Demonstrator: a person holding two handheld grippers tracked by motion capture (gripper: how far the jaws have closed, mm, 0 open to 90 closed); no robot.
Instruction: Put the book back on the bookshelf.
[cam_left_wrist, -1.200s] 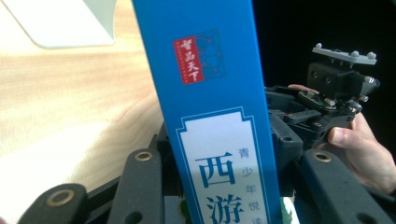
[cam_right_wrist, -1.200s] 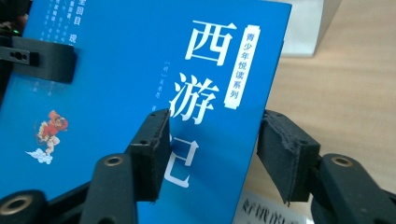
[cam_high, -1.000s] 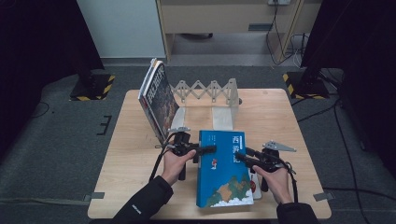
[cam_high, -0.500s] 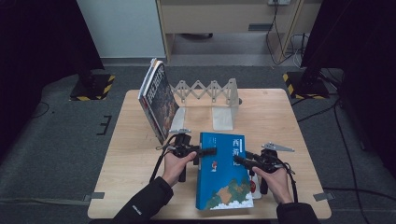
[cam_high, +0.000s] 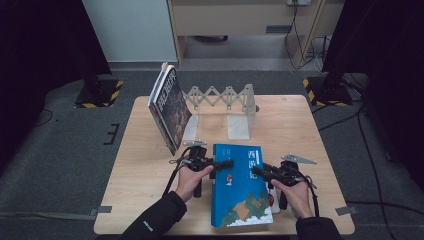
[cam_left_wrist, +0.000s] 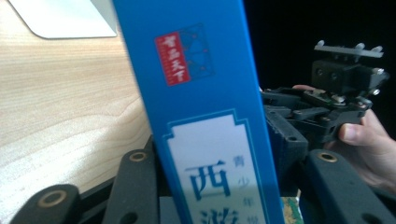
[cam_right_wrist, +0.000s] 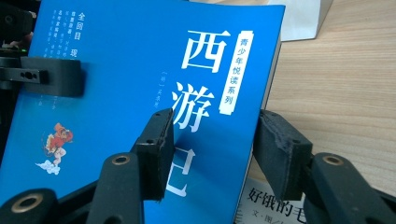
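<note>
A thick blue book (cam_high: 239, 192) lies at the table's front middle with a gripper on each long side. My left gripper (cam_high: 223, 164) reaches in from the left. Its jaws straddle the spine (cam_left_wrist: 210, 116) and have just been opening slightly, though both pads still sit against it. My right gripper (cam_high: 259, 171) comes in from the right, with one pad on the cover (cam_right_wrist: 116, 70) and the other at the page edge. The right gripper (cam_right_wrist: 210, 149) has just been closing its jaws on that edge. The right gripper (cam_left_wrist: 336, 88) and its hand also show beyond the spine.
A white book (cam_right_wrist: 275, 210) lies under the blue one's right edge. A dark book (cam_high: 169, 107) leans upright against an expanding bookend rack (cam_high: 222, 96) at the back, with a white end plate (cam_high: 239, 127) just beyond the blue book. Bare wood lies on both sides.
</note>
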